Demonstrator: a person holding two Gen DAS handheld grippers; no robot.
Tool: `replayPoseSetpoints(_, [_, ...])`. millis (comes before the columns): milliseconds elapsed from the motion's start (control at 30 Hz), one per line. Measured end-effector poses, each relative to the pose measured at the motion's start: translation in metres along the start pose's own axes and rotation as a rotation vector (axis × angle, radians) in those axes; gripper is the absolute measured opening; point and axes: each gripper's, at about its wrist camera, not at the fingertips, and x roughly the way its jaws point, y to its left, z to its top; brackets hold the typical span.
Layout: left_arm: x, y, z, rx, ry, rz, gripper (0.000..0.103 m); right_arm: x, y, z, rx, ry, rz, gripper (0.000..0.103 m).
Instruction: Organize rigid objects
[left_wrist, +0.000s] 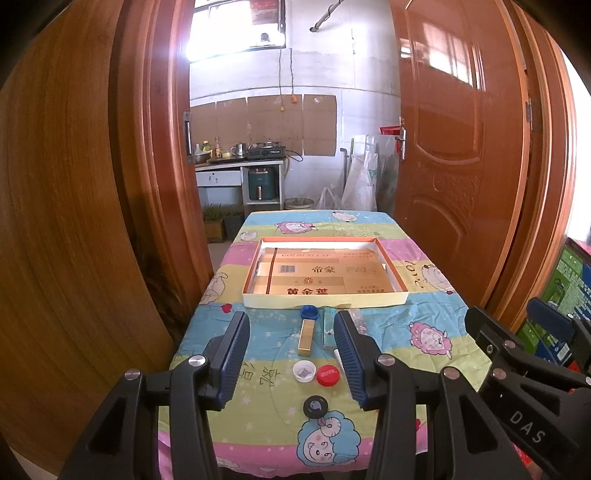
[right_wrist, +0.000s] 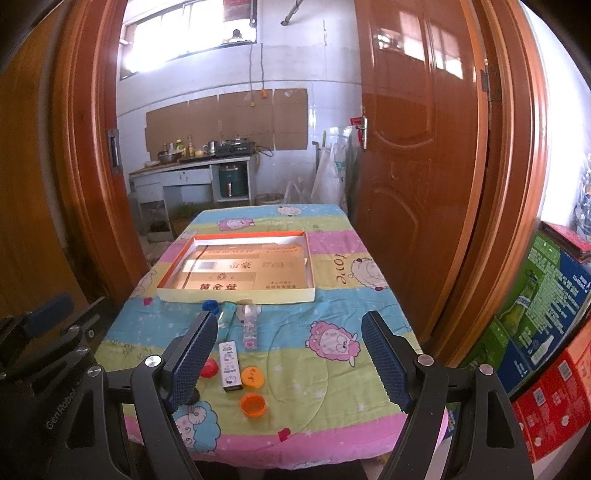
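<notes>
1. Left gripper (left_wrist: 291, 354) hovers over the near tabletop (left_wrist: 436, 317), jaws spread wide, nothing between the pads. Right gripper (right_wrist: 290, 360) likewise wide apart and empty.
2. Loose items lie in a cluster at 6 o'clock of the shallow box (left_wrist: 399, 297): blue cap (left_wrist: 309, 313), gold lighter (left_wrist: 306, 340), teal lighter (left_wrist: 328, 331), white cap (left_wrist: 304, 370), red cap (left_wrist: 328, 375), black cap (left_wrist: 315, 406). Right view adds white lighter (right_wrist: 230, 366) and two orange caps (right_wrist: 253, 377) (right_wrist: 253, 404).
3. Risk: white and red caps touch; closing on one likely nudges the other.
4. Risk: flat caps on the soft cloth may slip out from under the pads.
5. Risk: both grippers approach the same cluster; collision is probable.
6. Risk: carried items could clip the box's near wall.
</notes>
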Motion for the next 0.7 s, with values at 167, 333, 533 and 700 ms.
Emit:
replayPoseSetpoints(167, [0.0,-0.0006,0.0001,0.0,0.0,0.002,0.047,-0.0004,0.0009,-0.0001,0.0,-0.001,0.001,0.082])
replayPoseSetpoints(333, [0.0006,-0.0006,0.0001,0.0,0.0,0.002,0.047,-0.0003,0.0011,0.0004,-0.001,0.0,0.002,0.082])
replayPoseSetpoints(533, [0.0008,0.0008,0.0002,-0.001,-0.003,0.008,0.047,-0.0018,0.0027,0.0011,-0.006,0.001,0.006,0.082])
replayPoseSetpoints(700, [0.0009,0.0035,0.0007,-0.007,-0.003,0.009,0.047,-0.0007,0.004,0.0011,-0.01,0.005,0.011,0.082])
